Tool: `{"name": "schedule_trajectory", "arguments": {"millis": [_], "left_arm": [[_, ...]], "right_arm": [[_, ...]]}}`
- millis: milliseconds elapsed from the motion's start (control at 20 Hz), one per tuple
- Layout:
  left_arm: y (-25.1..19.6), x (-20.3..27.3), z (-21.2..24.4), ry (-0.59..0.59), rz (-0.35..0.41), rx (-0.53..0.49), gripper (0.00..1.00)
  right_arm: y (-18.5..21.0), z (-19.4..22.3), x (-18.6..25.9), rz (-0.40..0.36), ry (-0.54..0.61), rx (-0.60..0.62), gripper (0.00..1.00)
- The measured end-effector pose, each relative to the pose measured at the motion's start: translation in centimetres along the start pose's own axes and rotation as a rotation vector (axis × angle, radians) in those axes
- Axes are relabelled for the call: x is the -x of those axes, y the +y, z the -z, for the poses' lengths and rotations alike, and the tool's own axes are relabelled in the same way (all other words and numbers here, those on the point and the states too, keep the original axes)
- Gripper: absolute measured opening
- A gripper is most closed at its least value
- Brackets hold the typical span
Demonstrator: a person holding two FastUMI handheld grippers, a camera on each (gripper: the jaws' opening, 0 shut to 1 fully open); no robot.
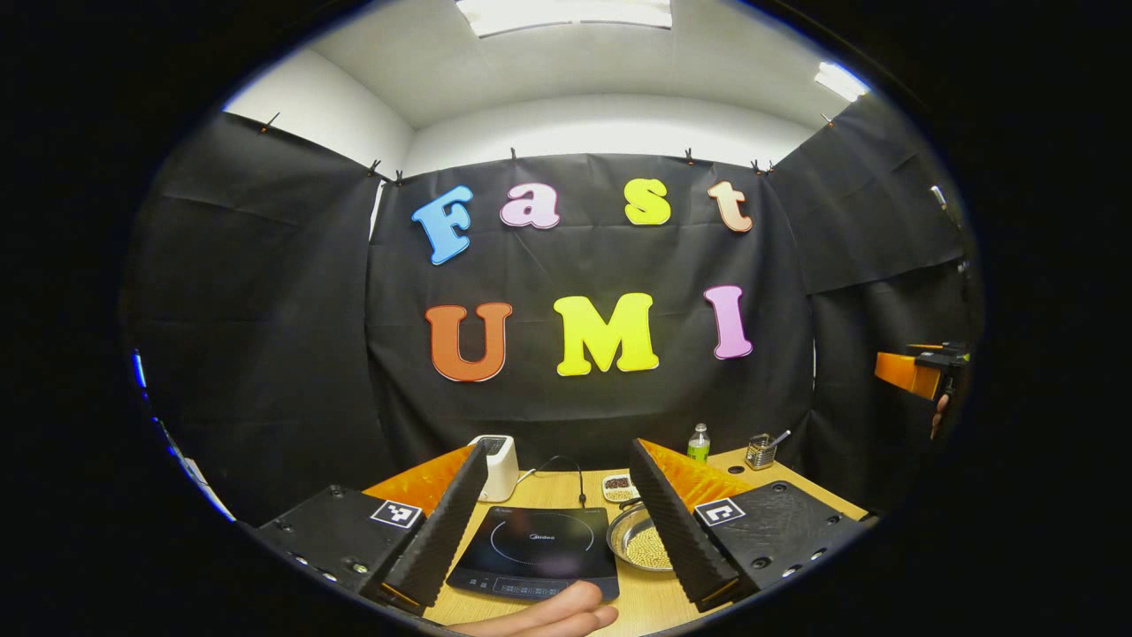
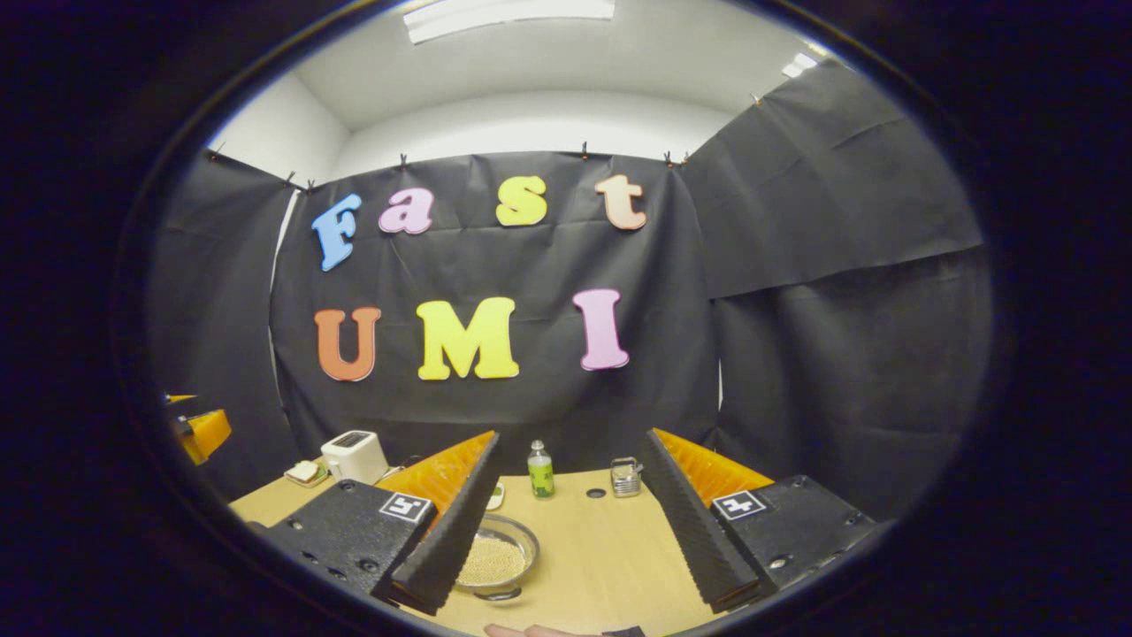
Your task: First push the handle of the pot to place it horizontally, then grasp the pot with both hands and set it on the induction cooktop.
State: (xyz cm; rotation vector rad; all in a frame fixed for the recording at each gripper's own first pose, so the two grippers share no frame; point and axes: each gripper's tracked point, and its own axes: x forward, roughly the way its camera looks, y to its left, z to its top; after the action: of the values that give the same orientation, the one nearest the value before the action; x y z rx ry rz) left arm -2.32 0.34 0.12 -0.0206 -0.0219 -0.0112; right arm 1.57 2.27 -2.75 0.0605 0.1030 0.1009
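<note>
Both claws are spread wide and empty: left gripper (image 1: 553,522) frames the induction cooktop (image 1: 535,550) between its fingers, right gripper (image 2: 575,540) hangs over bare table (image 2: 601,548). The pot (image 2: 495,557) is the shallow metal dish, just inside the right claw's left finger, and in the left gripper view just inside that claw's right finger, close beside the cooktop's right edge. It holds a layer of small pale grains, so treat it as light but spill-prone; keep it level. Thin rigid metal rim, probably slick, so pinch the rim on opposite sides (handle isn't clear from here, so I can't tell its heading). Open tabletop ahead of the right claw; bottle (image 2: 540,471) and small metal cup (image 2: 625,476) stand well beyond. Toaster (image 1: 497,464) and cord sit behind the cooktop. A hand (image 1: 553,615) lies at the near table edge under the left claw.
</note>
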Motion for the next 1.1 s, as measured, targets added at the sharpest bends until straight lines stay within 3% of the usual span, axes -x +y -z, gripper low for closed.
{"name": "schedule_trajectory", "arguments": {"millis": [100, 300, 350, 500, 550, 700, 900, 1100], "left_arm": [[0.1, 0.6, -0.4, -0.021, -0.009, 0.004, 0.96], [-0.6, 2.0, -0.4, -0.033, 0.007, 0.007, 0.96], [-0.5, 2.3, -0.3, -0.036, 0.001, 0.013, 0.96], [-1.5, 3.0, -0.1, -0.038, 0.023, 0.048, 0.96], [-1.7, 3.2, 0.0, -0.040, 0.031, 0.048, 0.96], [-1.6, 3.5, 0.5, -0.036, 0.030, 0.026, 0.96], [-1.8, 3.9, 2.8, 0.004, 0.037, 0.015, 0.96], [-0.9, 4.0, 3.8, 0.009, 0.017, 0.045, 0.96]], "right_arm": [[1.0, 0.5, -0.3, -0.046, 0.014, -0.017, 0.94], [2.4, 2.8, -1.4, -0.111, 0.056, 0.000, 0.67], [3.1, 3.7, -1.5, -0.125, 0.079, 0.002, 0.51], [5.1, 7.1, -1.8, -0.185, 0.180, 0.016, 0.14], [5.3, 8.1, -2.1, -0.200, 0.203, 0.022, 0.07], [5.9, 10.1, -2.6, -0.212, 0.238, 0.044, 0.01], [6.9, 13.0, -3.6, -0.225, 0.275, 0.067, 0.04], [8.3, 18.1, -4.2, -0.273, 0.384, 0.092, 0.01]]}}
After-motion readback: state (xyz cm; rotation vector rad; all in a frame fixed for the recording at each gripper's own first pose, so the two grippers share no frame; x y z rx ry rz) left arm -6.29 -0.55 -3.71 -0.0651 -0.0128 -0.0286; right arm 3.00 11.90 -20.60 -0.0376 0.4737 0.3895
